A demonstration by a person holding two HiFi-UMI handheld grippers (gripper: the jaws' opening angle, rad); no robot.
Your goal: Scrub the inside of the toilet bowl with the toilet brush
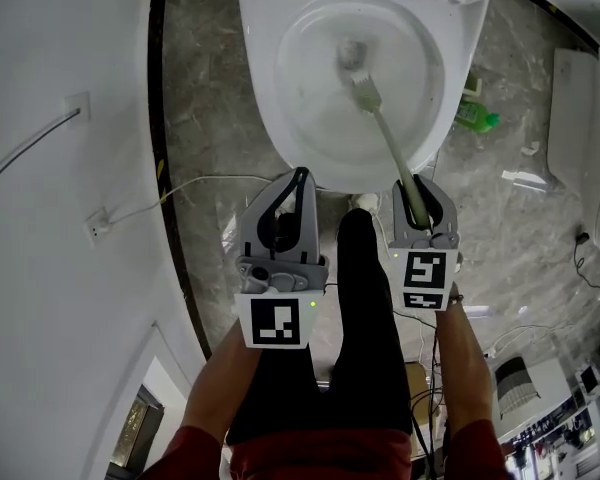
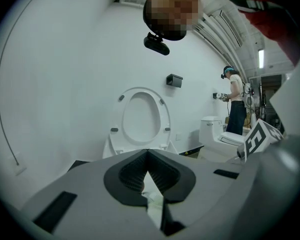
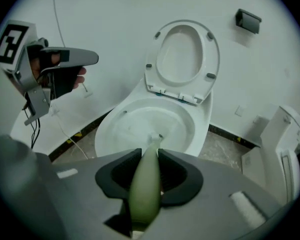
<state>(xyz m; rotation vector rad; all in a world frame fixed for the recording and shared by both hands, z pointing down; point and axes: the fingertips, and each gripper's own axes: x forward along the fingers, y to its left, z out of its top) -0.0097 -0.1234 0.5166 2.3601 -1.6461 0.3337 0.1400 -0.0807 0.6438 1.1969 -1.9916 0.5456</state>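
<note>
The white toilet bowl (image 1: pixel 300 118) stands open below me, its seat and lid (image 3: pixel 184 59) raised against the wall. My right gripper (image 1: pixel 420 200) is shut on the pale green handle of the toilet brush (image 1: pixel 392 146); the handle (image 3: pixel 145 184) runs out between the jaws. The brush head (image 1: pixel 353 60) rests deep in the bowl near the drain. In the right gripper view the brush tip (image 3: pixel 155 139) reaches into the bowl. My left gripper (image 1: pixel 299 180) hangs at the bowl's front rim, jaws together on nothing, also visible as the left gripper (image 3: pixel 65 64) held up.
A green bottle (image 1: pixel 476 116) lies on the marble floor right of the bowl. A white cable (image 1: pixel 195 183) runs along the floor at left by the white wall. A second toilet (image 2: pixel 225 136) stands further right, with a person (image 2: pixel 235 106) beyond it. My legs (image 1: pixel 365 318) stand before the bowl.
</note>
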